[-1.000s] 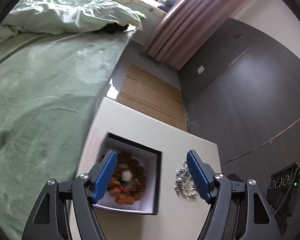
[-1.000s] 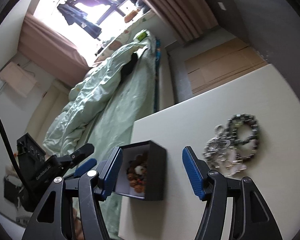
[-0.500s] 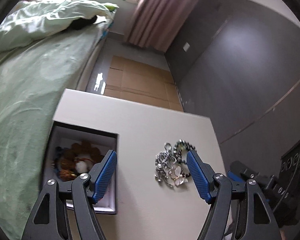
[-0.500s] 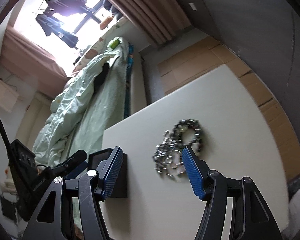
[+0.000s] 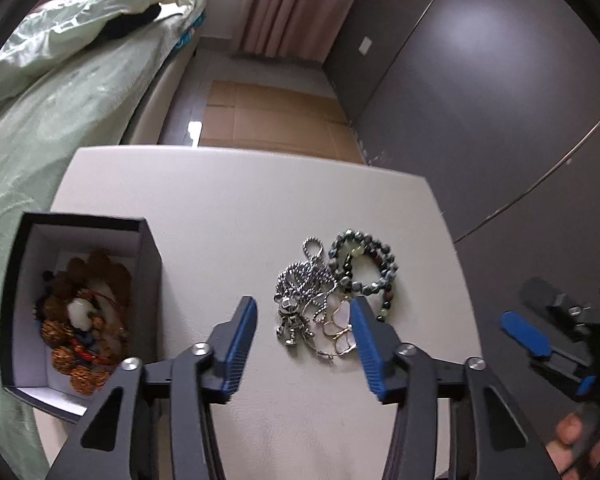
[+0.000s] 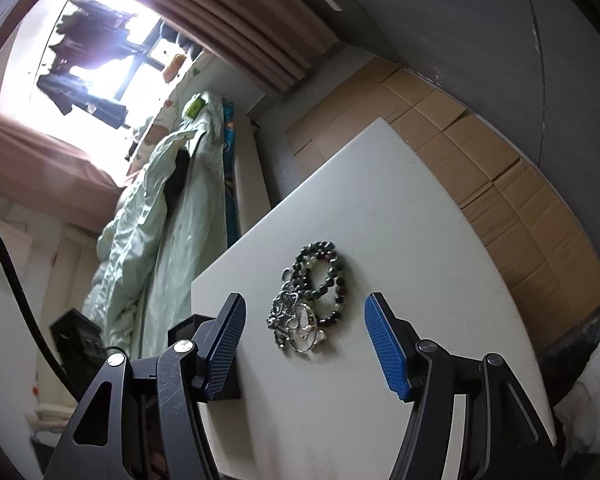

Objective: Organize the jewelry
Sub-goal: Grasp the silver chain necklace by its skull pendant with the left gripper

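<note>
Both your left gripper (image 5: 303, 312) and right gripper (image 6: 305, 312) hang apart over the white table (image 5: 228, 208). That tangled silver chain (image 5: 302, 292) beside the beaded bracelet (image 5: 366, 260) looks limp and slippery; pinch its bunched middle.

Table (image 5: 228, 216) is plain off-white; box (image 5: 150, 248) is black outside, white inside, holding brown-orange bead strands (image 5: 86, 360) with a white piece. Loose pile: silver chain (image 5: 300, 284), dark grey-green bead bracelet (image 5: 374, 264) with a few pale green and reddish beads, pale pink pendant (image 5: 342, 316). Both grippers, left (image 5: 303, 312) and right (image 6: 304, 314), have black arms and blue ribbed pads (image 6: 384, 348); bedding (image 5: 40, 92) mint green, curtain (image 5: 296, 4) dusty pink, wall (image 5: 480, 80) dark grey.
</note>
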Demonstrator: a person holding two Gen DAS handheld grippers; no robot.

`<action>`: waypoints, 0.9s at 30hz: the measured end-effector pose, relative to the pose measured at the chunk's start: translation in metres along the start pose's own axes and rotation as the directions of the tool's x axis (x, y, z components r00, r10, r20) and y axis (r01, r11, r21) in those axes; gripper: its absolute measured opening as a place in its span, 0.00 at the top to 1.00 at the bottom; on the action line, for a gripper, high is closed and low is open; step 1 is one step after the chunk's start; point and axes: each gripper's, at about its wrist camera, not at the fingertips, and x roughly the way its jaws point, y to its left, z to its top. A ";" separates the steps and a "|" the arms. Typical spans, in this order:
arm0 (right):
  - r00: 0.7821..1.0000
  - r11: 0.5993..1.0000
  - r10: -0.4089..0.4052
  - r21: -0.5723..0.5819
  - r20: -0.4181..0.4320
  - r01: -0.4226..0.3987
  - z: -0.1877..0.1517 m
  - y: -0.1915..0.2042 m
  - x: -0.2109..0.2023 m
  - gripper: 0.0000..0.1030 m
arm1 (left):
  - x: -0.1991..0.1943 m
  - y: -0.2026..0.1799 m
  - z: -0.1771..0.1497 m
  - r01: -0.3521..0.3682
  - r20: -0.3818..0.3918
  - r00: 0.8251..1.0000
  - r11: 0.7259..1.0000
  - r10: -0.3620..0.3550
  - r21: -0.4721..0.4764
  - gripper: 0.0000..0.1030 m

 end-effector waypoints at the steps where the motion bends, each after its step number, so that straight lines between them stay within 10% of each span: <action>1: 1.000 1.000 0.002 0.008 0.004 -0.002 0.001 -0.002 -0.001 0.39 | 0.004 -0.001 -0.001 -0.008 -0.004 1.000 1.000 0.008 0.001 0.56; 21: 1.000 0.998 0.015 0.066 0.013 -0.016 0.005 -0.016 -0.006 0.39 | 0.047 -0.016 -0.010 -0.208 -0.023 0.977 0.972 0.212 0.104 0.76; 27: 1.000 0.998 0.006 0.059 0.003 -0.006 0.005 -0.014 -0.003 0.39 | 0.043 -0.009 -0.009 -0.142 -0.041 0.988 0.986 0.146 0.084 0.85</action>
